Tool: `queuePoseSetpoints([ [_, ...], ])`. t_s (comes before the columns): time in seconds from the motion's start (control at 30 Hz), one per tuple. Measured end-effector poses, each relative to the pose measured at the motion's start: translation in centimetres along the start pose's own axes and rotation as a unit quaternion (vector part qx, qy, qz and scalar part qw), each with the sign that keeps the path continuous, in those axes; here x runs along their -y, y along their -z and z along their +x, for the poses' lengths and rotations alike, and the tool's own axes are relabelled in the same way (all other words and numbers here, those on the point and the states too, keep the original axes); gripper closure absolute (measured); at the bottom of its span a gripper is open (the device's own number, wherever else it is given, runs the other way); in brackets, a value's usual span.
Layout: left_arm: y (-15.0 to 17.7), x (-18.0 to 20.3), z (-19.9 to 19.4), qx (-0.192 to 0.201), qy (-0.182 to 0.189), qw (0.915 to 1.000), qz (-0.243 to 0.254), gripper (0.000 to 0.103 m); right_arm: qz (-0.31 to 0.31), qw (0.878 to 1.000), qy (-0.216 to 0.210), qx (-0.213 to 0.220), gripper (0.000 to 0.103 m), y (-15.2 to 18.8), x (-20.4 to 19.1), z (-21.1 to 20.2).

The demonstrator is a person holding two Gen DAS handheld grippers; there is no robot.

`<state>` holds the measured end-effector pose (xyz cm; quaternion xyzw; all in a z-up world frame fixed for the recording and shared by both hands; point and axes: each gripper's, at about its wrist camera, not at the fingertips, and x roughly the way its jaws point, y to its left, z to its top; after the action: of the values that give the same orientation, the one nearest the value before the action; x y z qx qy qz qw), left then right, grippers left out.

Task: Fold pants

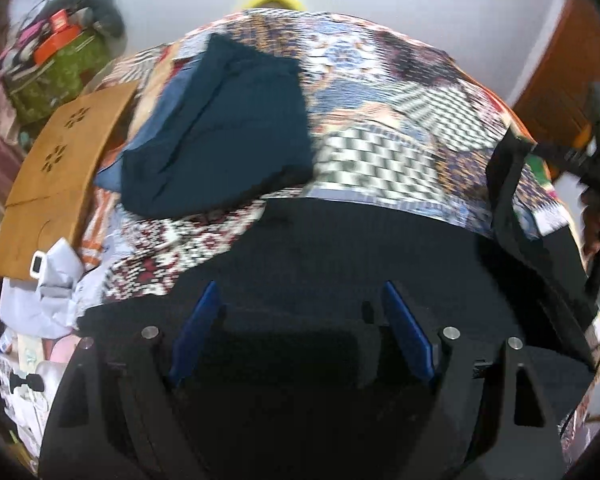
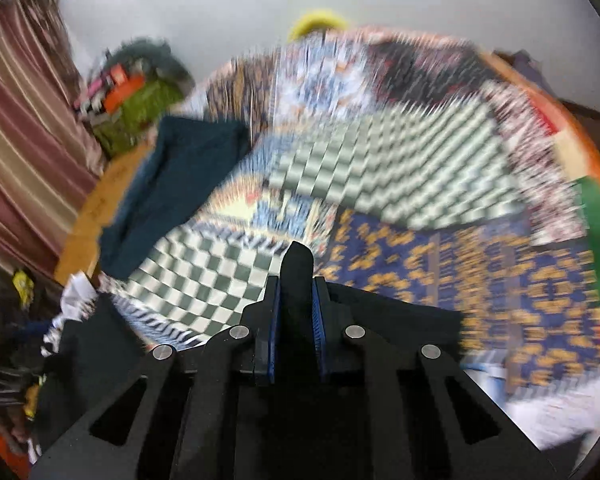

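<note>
Patchwork bedding (image 1: 400,120) in checks and florals covers the bed beneath a plain pale wall, where black fabric pants (image 1: 340,260) lie spread directly ahead of and under the left gripper (image 1: 300,336), whose blue-padded fingers (image 1: 198,320) stand wide apart with nothing between them. Further ahead and to its left sits a folded dark teal garment (image 1: 220,136), beside a tan wooden board with flower cut-outs (image 1: 56,168). The right gripper (image 2: 296,312) is closed narrow on a ridge of the black pants, a fold of cloth standing up between its blue pads (image 2: 320,320); seen from the left view, that edge appears lifted at far right. The likely risk is that the single pinch slips or drags the free half askew, since the left tongs hold nothing to anchor it, leaving a crooked fold. Heavy motion blur smears the right view, and the dark cloth hides its own seams, waistband and legs, so which part is gripped cannot be told.
</note>
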<state>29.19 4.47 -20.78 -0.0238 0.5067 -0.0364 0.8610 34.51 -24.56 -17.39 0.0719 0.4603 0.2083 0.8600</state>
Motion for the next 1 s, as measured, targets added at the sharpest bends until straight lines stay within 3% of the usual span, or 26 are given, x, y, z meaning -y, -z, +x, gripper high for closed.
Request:
queuePoseSetpoints([
  [0.23, 1.0, 6.3, -0.7, -0.012, 0.036, 0.998, 0.051, 0.02, 0.004, 0.994, 0.01, 0.113, 0.09, -1.1, 1.9, -13.7],
  [0.4, 2.3, 10.1, -0.7, -0.028, 0.055, 0.9951, 0.077, 0.019, -0.017, 0.988, 0.029, 0.149, 0.09, 0.8, 2.4, -19.5],
  [0.57, 3.9, 13.0, -0.5, -0.042, 0.068, 0.9924, 0.094, 0.016, -0.012, 0.991, 0.067, 0.116, 0.09, 5.3, 4.4, -19.6],
  [0.7, 5.0, 14.8, -0.5, -0.036, 0.051, 0.9911, 0.117, 0.016, 0.016, 0.993, 0.096, 0.06, 0.09, 10.0, 7.2, -17.5],
  [0.9, 5.6, 15.4, -1.1, -0.027, 0.049, 0.9907, 0.124, 0.015, 0.061, 0.992, 0.108, -0.006, 0.09, 16.2, 9.9, -16.2],
  [1.0, 5.7, 15.2, -1.2, -0.022, 0.049, 0.9913, 0.12, 0.015, 0.076, 0.987, 0.137, -0.021, 0.089, 17.9, 10.1, -16.5],
])
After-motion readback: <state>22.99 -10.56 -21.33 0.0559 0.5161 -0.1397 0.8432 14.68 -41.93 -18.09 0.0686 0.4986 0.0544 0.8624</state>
